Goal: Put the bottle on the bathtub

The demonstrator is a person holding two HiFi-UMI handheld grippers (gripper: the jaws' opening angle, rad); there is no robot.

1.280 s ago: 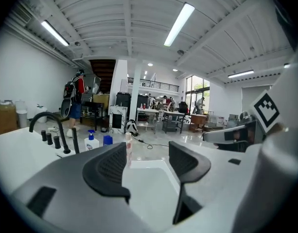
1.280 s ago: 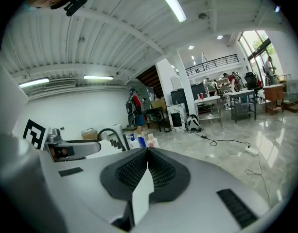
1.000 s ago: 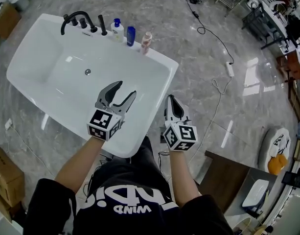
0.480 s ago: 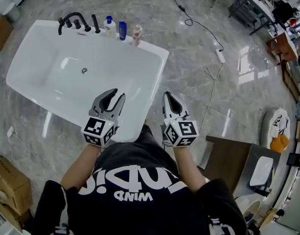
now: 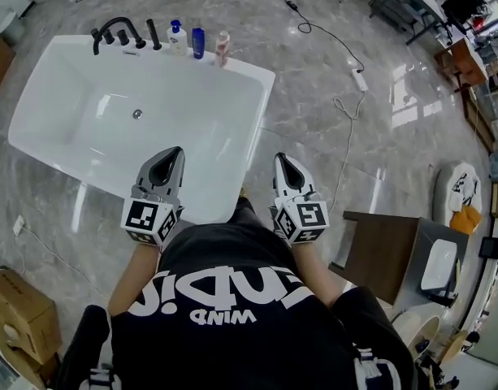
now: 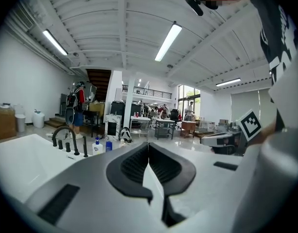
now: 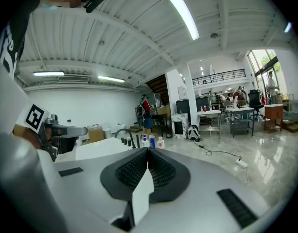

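Left gripper (image 5: 171, 158) and right gripper (image 5: 283, 162) are both empty, jaws pressed together, at the bathtub's (image 5: 247, 66) near end; white pump bottle (image 5: 176, 37), blue bottle (image 5: 198, 43) and pinkish bottle (image 5: 223, 49) stand on its far rim beside the black faucet (image 5: 114, 29), so the task looks done.

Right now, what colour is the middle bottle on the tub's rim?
Dark blue. The middle bottle shows best in the head view.
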